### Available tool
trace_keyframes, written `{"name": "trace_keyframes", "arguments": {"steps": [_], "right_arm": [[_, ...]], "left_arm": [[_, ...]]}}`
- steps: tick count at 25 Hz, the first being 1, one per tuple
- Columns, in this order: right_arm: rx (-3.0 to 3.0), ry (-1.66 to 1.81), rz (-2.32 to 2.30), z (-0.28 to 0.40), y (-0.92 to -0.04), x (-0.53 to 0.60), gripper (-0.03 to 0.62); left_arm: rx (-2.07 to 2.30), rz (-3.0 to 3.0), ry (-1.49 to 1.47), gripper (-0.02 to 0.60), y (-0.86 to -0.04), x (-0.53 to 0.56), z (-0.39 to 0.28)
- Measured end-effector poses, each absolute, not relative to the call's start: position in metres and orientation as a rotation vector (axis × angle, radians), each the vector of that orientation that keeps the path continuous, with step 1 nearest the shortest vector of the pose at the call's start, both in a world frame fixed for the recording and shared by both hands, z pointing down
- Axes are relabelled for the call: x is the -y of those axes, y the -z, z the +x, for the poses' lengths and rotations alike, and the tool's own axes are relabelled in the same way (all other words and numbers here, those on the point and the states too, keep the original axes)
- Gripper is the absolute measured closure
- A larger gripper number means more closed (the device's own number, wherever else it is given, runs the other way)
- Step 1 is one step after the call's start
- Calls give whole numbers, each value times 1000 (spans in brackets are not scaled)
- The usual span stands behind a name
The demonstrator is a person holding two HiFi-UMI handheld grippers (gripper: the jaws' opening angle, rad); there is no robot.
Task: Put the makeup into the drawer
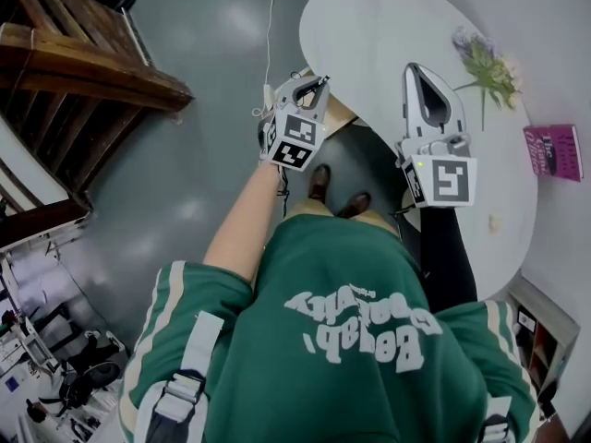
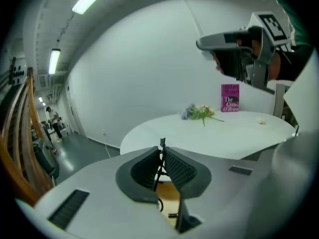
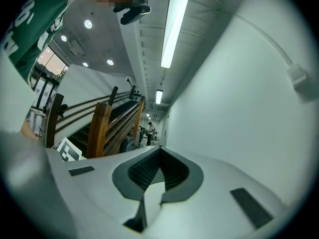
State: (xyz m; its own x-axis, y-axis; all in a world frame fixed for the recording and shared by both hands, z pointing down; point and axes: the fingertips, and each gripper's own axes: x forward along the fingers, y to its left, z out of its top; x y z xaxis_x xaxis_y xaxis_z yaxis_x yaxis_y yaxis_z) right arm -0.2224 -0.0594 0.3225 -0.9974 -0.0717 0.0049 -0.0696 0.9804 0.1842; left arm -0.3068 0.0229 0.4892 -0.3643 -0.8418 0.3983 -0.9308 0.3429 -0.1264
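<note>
Head view first: the left gripper (image 1: pixel 314 83) hangs at 12 o'clock from the person's chest, just off the near edge of the white oval table (image 1: pixel 388 26). Its own view shows the left gripper (image 2: pixel 162 156) with pads pressed together on a thin black makeup stick (image 2: pixel 161 144), pinched upright, the top end poking just above the jaw tips. What kind of makeup it is, I cannot tell. So the makeup is in the air, in that grip, with a strip of tan wood (image 2: pixel 169 192) showing below the jaws.

The right gripper (image 1: pixel 414 70) sits at 1 o'clock, over the table's near side. In its own view the right gripper (image 3: pixel 159 151) has its 2 jaw tips closed together with nothing between them, facing a bare white wall and a wooden staircase (image 3: pixel 107 128) off at 9 o'clock.

On the table: a sprig of flowers (image 1: pixel 485 63) at 2 o'clock, a pink book (image 1: pixel 554 150) at 3 o'clock by the wall, and a small pale lump (image 1: pixel 494 221) near the edge. From the left gripper's view the flowers (image 2: pixel 200 112) lie just beside the standing book (image 2: pixel 230 97).
</note>
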Motion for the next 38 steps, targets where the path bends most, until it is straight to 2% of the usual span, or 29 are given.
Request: {"name": "trace_keyframes", "arguments": {"steps": [6, 14, 27, 28, 29, 30, 31, 38], "right_arm": [[3102, 260, 153, -218, -329, 67, 585], [3083, 252, 185, -219, -333, 70, 585], [3087, 226, 225, -217, -333, 79, 585], [3093, 219, 230, -218, -333, 79, 585], [3087, 219, 228, -217, -335, 79, 585], [3076, 223, 224, -216, -339, 79, 585], [3070, 223, 223, -215, -341, 79, 585], [3073, 209, 236, -213, -341, 81, 585]], "left_arm": [[2131, 1483, -557, 534, -590, -36, -301], [1947, 1360, -690, 532, -667, -61, -305], [1876, 1344, -773, 532, -695, -70, -302], [1877, 1353, -773, 527, -694, -69, -302], [1879, 1359, -769, 490, -694, -69, -301], [1880, 1363, -764, 416, -693, -69, -301], [1879, 1367, -759, 388, -693, -68, -300], [1896, 1377, -762, 377, -688, -67, -300]]}}
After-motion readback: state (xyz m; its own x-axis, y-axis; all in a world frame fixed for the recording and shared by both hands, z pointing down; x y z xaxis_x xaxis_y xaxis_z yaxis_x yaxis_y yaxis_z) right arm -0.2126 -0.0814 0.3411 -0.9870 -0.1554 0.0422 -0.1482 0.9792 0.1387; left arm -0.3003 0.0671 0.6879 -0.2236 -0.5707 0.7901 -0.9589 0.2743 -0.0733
